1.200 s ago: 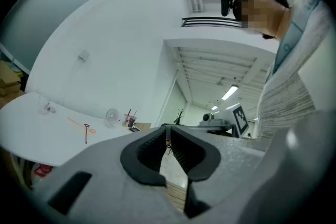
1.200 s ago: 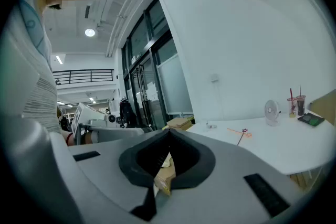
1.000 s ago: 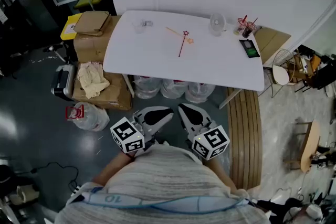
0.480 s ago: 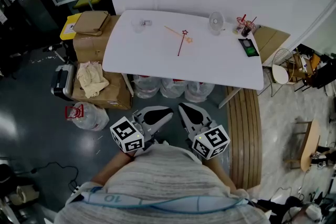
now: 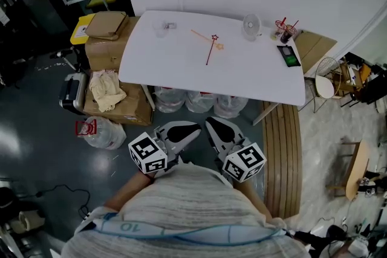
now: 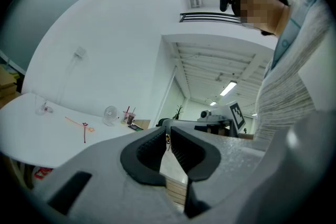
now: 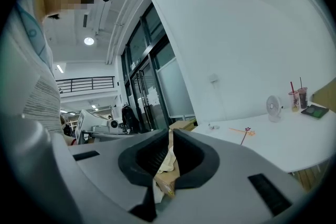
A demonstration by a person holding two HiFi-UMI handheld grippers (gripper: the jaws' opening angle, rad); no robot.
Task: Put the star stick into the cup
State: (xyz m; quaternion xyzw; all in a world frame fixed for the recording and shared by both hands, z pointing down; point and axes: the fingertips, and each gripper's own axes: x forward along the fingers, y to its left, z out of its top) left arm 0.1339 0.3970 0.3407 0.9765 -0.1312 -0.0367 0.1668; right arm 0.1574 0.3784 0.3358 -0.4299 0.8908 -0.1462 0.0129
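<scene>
Jaws together, empty, on your left gripper (image 5: 190, 130) and right gripper (image 5: 211, 125); thin red star stick (image 5: 210, 50) lies on the far white table (image 5: 157, 63).

A white table (image 5: 175, 72) bears a red star stick (image 5: 210, 51), fan (image 5: 251, 25), cup (image 5: 285, 34) and phone (image 5: 291, 57).

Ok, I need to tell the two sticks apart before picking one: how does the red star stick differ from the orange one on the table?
The red star stick is dark red; the orange stick is pale orange. The red one runs toward the table's near edge, star end farthest away; the orange one slants across it from left to right. Both lie flat on the white table, their heads close together, and neither is in the cup.
</scene>
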